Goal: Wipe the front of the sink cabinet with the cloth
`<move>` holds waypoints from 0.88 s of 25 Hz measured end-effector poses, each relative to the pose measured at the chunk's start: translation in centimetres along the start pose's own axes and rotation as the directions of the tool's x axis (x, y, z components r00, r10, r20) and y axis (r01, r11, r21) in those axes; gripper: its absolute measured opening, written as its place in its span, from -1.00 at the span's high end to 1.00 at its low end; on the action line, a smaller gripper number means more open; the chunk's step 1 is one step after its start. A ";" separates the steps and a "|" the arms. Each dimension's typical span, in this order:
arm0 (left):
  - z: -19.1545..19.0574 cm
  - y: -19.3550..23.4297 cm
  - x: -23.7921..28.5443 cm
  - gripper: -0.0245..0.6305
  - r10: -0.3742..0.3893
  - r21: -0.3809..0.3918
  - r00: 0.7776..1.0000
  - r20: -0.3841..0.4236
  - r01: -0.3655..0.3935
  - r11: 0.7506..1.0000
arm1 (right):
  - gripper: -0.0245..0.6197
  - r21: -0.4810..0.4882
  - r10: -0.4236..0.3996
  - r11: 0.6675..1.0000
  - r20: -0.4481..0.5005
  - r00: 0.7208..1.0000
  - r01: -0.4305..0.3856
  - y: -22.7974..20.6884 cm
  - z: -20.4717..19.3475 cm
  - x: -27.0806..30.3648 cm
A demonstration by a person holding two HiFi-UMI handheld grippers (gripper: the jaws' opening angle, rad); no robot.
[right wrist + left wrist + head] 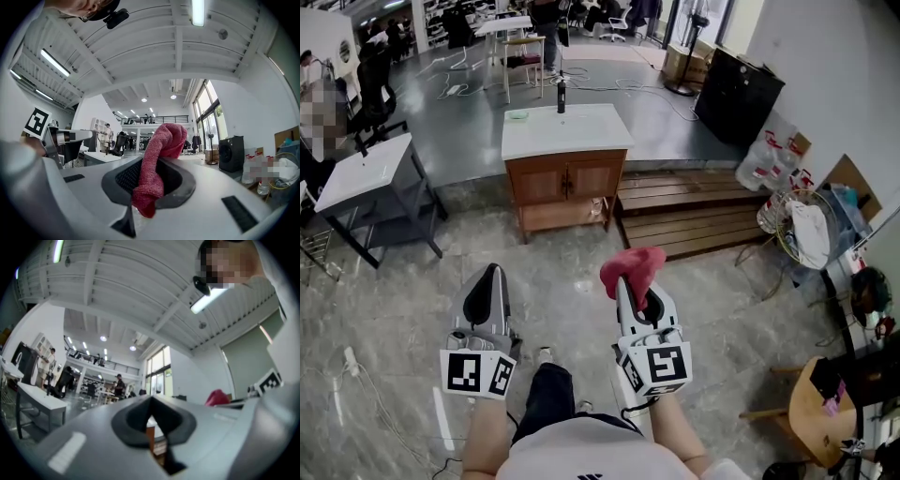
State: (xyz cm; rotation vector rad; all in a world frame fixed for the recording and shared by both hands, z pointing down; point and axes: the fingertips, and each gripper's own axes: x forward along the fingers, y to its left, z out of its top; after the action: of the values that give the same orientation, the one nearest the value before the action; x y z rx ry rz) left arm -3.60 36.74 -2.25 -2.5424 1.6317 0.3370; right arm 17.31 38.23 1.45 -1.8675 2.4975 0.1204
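While between the right tongs (pixel 626 286), cloth (pixel 636 262) far from cabinet (pixel 565 183).

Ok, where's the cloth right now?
Head view, right side: the red cloth is clamped by the right gripper between its jaws, well short of the sink cabinet ahead.

floor (pixel 562 272) up to the sink cabinet (pixel 566 180) – wide open | wooden steps (pixel 694 211) just beside its right | desk (pixel 361 173) off left – well apart
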 end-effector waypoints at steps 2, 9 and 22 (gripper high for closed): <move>-0.4 0.9 1.8 0.90 -0.003 -0.008 1.000 0.003 0.003 1.000 | 0.73 -0.010 -0.004 1.000 0.001 1.000 0.004 -0.5 0.1 1.8; -1.2 5.9 9.4 0.90 -0.028 -0.015 0.999 0.027 0.028 0.999 | 0.73 -0.026 -0.030 0.999 0.017 0.999 0.030 -1.5 0.5 10.1; -2.1 15.9 20.2 0.90 -0.082 -0.009 0.996 0.045 0.082 0.997 | 0.73 -0.018 -0.075 0.997 0.044 0.996 0.076 -1.0 0.7 24.3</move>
State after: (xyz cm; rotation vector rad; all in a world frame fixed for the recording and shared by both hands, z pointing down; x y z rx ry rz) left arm -9.67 11.72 -4.57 -2.5812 1.5095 0.3933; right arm 11.34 14.79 -0.83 -1.9424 2.4029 0.1823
